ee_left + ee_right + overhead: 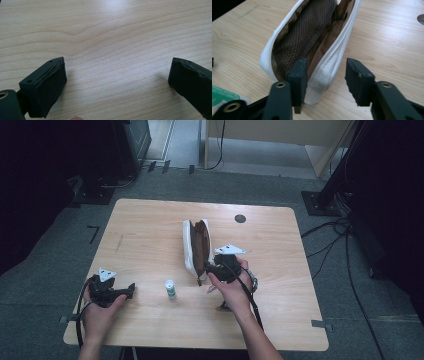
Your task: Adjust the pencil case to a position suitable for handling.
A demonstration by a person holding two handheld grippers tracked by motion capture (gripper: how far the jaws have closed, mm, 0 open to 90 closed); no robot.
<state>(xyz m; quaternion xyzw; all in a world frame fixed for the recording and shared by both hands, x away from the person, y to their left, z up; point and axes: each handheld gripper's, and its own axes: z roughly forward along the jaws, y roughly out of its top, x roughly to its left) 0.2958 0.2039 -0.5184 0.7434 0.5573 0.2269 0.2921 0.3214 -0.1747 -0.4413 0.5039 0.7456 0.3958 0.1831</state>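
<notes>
Grey carpet surrounds a light wooden table (150, 227) in the high view, with dark stands at the frame's edges. Near the centre stands a white pouch (192, 247), unzipped, its brown lining showing. The right gripper (210, 269) sits at the pouch's near end, just right of centre; the left gripper (131, 289) rests at lower left, well apart from it. A small white bottle (170, 289) with a green label stands between them. Left gripper view: its jaws stand wide apart over bare wood grain, nothing between them. Right gripper view: the pouch (312, 47) fills the upper middle; one jaw sits inside the opening, the other outside, straddling the white zippered wall (329, 67) with a clear gap on the outer side, so it is not clamped.
</notes>
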